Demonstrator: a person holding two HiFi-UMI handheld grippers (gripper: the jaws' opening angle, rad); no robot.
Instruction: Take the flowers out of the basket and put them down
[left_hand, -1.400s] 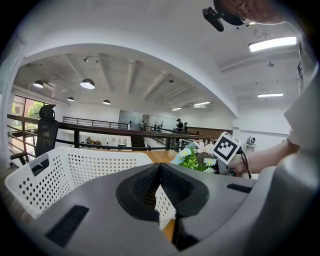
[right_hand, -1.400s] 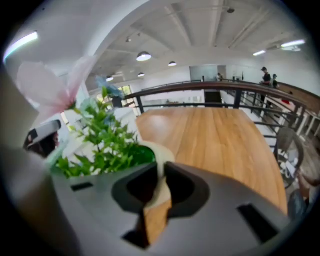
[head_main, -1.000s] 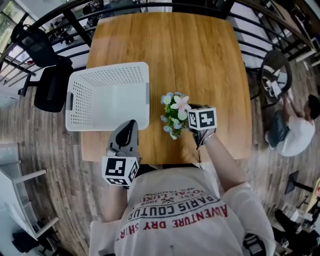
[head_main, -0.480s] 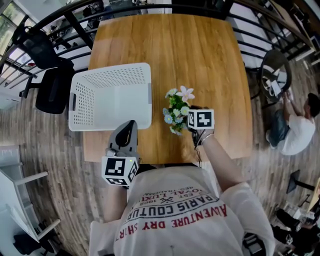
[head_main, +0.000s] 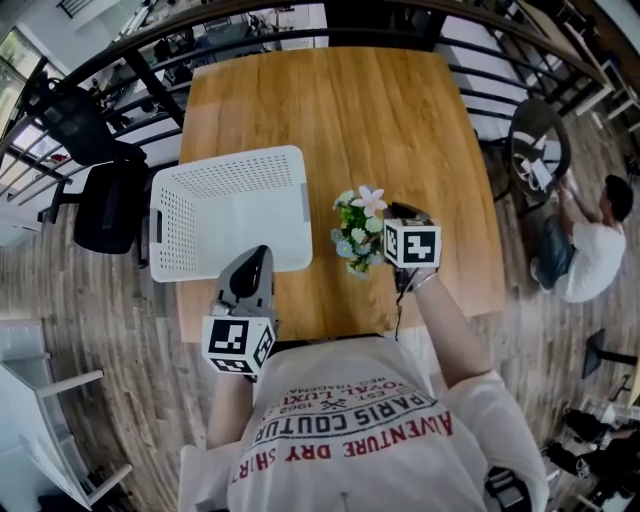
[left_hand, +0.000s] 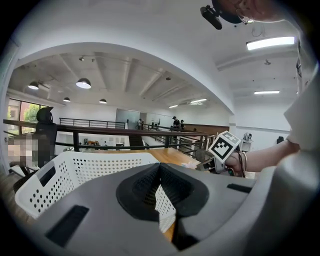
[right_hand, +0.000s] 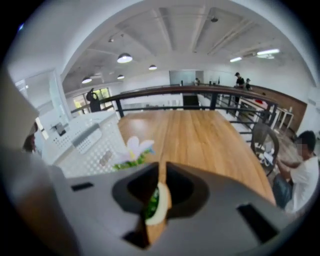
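Note:
A small bunch of flowers (head_main: 357, 232), white, blue and green with one pale pink bloom, hangs over the wooden table (head_main: 400, 120) just right of the white perforated basket (head_main: 225, 165). My right gripper (head_main: 388, 222) holds it from the right. In the right gripper view the jaws are closing, pinched on a white rim with green stems (right_hand: 160, 202), and the pink bloom (right_hand: 135, 147) shows beyond. My left gripper (head_main: 251, 264) hovers at the table's near edge by the basket's near corner, jaws together and empty. The basket (left_hand: 90, 167) fills its view.
Black office chairs (head_main: 100, 190) stand left of the table beyond the basket. A black railing (head_main: 480, 70) runs behind and beside the table. A person (head_main: 590, 250) sits at a small round table (head_main: 535, 150) to the right.
The flowers in my right gripper have shifted slightly and tipped, the pink bloom swinging toward the far side. My left gripper has stayed put.

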